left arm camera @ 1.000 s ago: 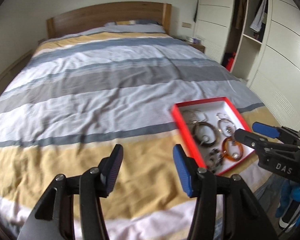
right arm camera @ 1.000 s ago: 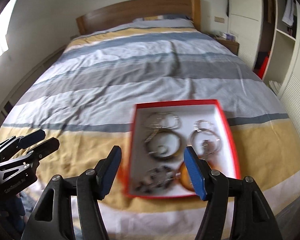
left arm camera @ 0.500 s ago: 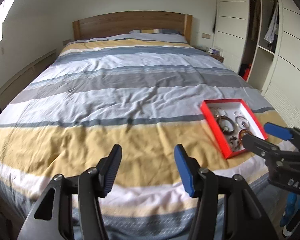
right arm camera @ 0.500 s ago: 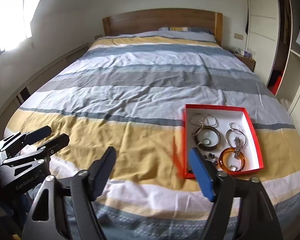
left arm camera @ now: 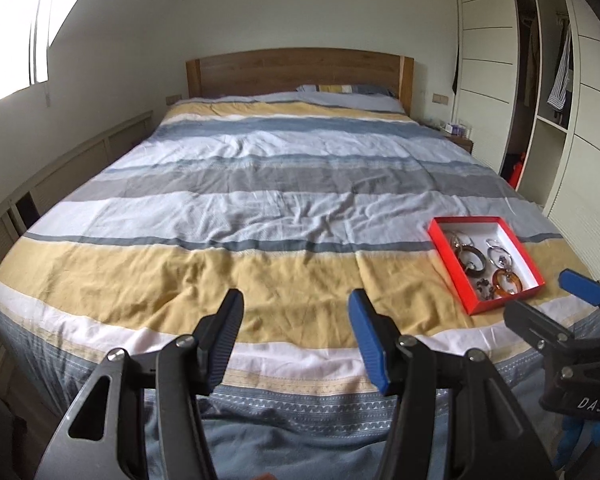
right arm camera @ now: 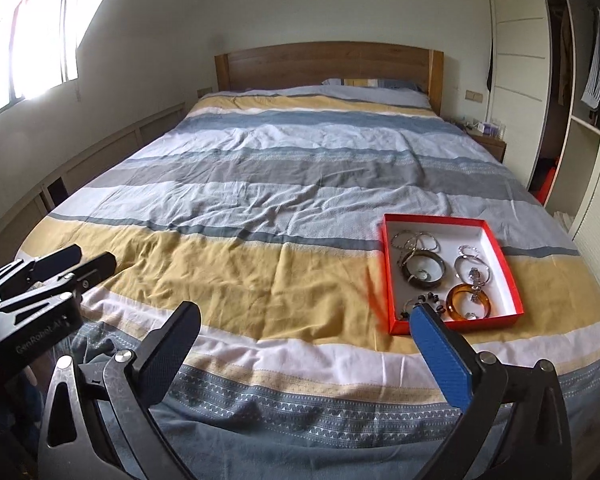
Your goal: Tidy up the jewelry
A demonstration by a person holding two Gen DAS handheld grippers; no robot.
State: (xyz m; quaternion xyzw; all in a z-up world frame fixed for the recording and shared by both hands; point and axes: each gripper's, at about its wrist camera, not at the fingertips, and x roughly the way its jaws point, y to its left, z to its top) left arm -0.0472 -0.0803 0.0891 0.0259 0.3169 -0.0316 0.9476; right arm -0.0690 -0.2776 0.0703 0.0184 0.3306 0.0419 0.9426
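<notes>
A red box with a white inside (right arm camera: 496, 250) (left arm camera: 520, 248) lies on the bed near its right foot corner. In it lie several pieces: a dark bangle (right arm camera: 423, 270), an amber bangle (right arm camera: 468, 301) (left arm camera: 508, 282), silver hoops (right arm camera: 414, 241) and a dark bead bracelet (right arm camera: 420, 300). My left gripper (left arm camera: 296, 302) is open and empty, held off the foot of the bed, left of the box. My right gripper (right arm camera: 308, 316) is open wide and empty, also off the foot of the bed, short of the box.
The bed has a striped yellow, grey and blue cover (right arm camera: 280, 200) and a wooden headboard (right arm camera: 328, 64). A nightstand (right arm camera: 488, 142) stands at the back right. White wardrobe shelves with hanging clothes (right arm camera: 580, 80) line the right wall. A window (right arm camera: 40, 52) is on the left.
Both grippers have pulled back and away from the bed; the box now looks smaller and farther off. Both stayed empty, and the right one has opened wider.
</notes>
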